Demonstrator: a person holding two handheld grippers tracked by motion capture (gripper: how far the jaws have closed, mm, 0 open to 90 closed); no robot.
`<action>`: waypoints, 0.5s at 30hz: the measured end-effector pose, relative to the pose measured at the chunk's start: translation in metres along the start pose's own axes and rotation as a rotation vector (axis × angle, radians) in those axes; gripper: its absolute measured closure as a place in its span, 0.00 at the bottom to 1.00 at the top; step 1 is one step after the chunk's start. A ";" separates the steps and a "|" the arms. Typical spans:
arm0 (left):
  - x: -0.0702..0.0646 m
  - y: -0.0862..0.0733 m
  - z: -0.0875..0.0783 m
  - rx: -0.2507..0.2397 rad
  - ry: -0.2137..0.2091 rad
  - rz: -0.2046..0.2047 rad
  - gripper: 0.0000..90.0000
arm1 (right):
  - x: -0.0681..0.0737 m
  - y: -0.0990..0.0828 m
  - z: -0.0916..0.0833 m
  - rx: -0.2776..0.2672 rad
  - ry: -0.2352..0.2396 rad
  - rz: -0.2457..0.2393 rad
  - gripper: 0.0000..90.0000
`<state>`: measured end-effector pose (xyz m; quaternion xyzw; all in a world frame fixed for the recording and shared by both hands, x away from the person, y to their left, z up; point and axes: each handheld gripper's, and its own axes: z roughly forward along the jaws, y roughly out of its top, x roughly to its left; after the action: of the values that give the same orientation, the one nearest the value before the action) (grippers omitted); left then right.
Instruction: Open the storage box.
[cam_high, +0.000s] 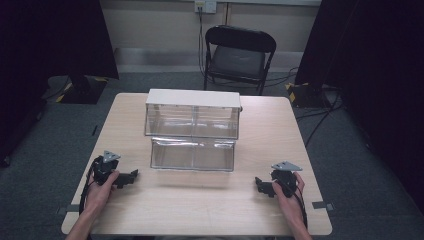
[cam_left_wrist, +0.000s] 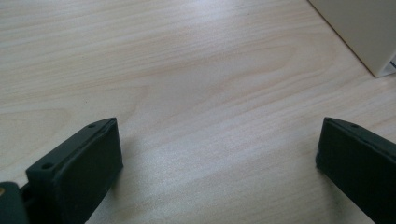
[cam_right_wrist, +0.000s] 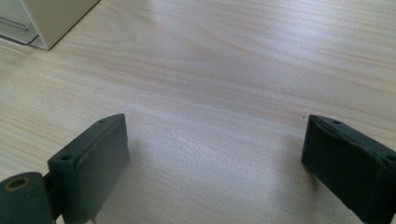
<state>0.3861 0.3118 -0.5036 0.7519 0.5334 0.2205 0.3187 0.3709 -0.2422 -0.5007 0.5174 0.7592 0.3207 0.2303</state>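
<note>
My jaws stand wide apart on both sides, gripping nothing, with bare pale wood between them in both gripper views. My left gripper (cam_high: 131, 176) rests low at the near left of the surface (cam_high: 200, 205), pointing inward; my right gripper (cam_high: 259, 184) mirrors it at the near right, also pointing toward the middle. My left hand (cam_high: 100, 190) and right hand (cam_high: 290, 192) hold them from below, cables trailing back toward the near edge.

Between the two grippers, and farther from me, stands the clear drawer unit (cam_high: 192, 127), a two-tier box with a cream top and see-through fronts. Its lower drawer (cam_high: 193, 154) sits pulled out toward me, proud of the upper tier, and looks empty as far as I can tell. A cream corner of the unit edges into the left gripper view (cam_left_wrist: 369, 32) at upper right and into the right gripper view (cam_right_wrist: 51, 21) at upper left, well apart from either pair of jaws.

I judge this to be the ready stance, before any contact: both grippers near the unit but touching nothing. The next move, as I read it, calls for one gripper to travel inward and forward to the lower drawer's front, staying level with it, and to press squarely so the drawer slides without skewing. The other may need to steady the cream top.

Behind the surface, a black folding chair (cam_high: 239, 55) stands on grey carpet.
</note>
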 end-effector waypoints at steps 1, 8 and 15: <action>0.000 0.000 0.000 0.000 0.000 -0.001 0.00 | 0.000 0.000 0.000 0.000 0.000 0.000 0.07; 0.000 0.000 0.000 0.000 0.000 -0.001 0.00 | 0.000 0.000 0.000 0.002 -0.001 0.003 0.07; 0.000 0.000 0.000 0.000 0.000 -0.001 0.00 | 0.000 0.002 -0.004 -0.001 0.006 0.009 0.18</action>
<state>0.3862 0.3117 -0.5036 0.7516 0.5339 0.2204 0.3187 0.3692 -0.2426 -0.4963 0.5200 0.7572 0.3236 0.2270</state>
